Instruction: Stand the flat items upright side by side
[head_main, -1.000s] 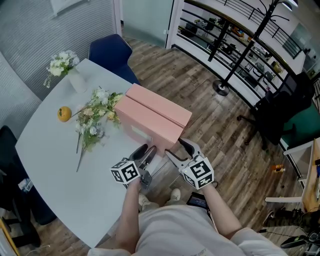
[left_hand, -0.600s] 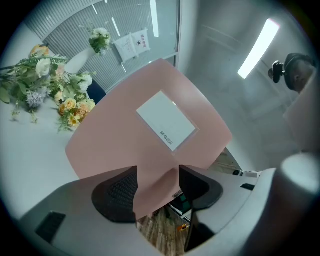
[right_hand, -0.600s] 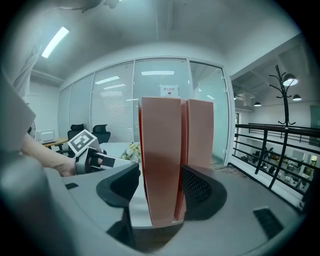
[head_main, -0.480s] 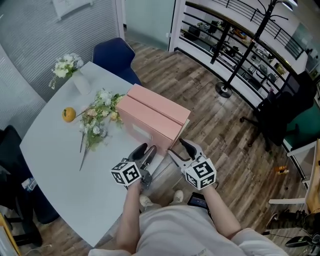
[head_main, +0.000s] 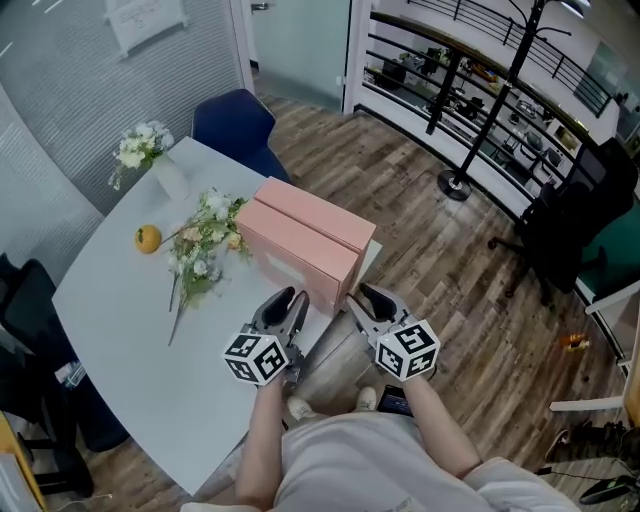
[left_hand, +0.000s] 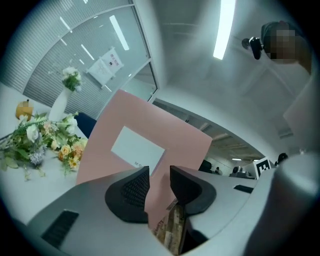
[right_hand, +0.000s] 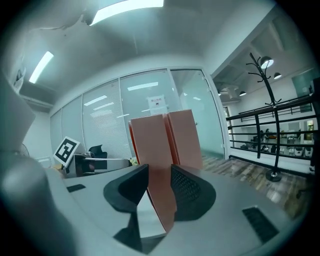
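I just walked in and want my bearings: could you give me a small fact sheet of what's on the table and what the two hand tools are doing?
table: white, rounded
boxes: two flat pink ones, near box and far box, side by side
left gripper: jaws have just been closing, now on the near box
right gripper: jaws have just been closing, now on the near box too
also there: flowers, orange, vase

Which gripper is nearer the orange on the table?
Left. The left gripper grips the near pink box on the side toward the orange; the right gripper grips its opposite end, farther off. Both pairs of jaws have just been closing, the box between them.
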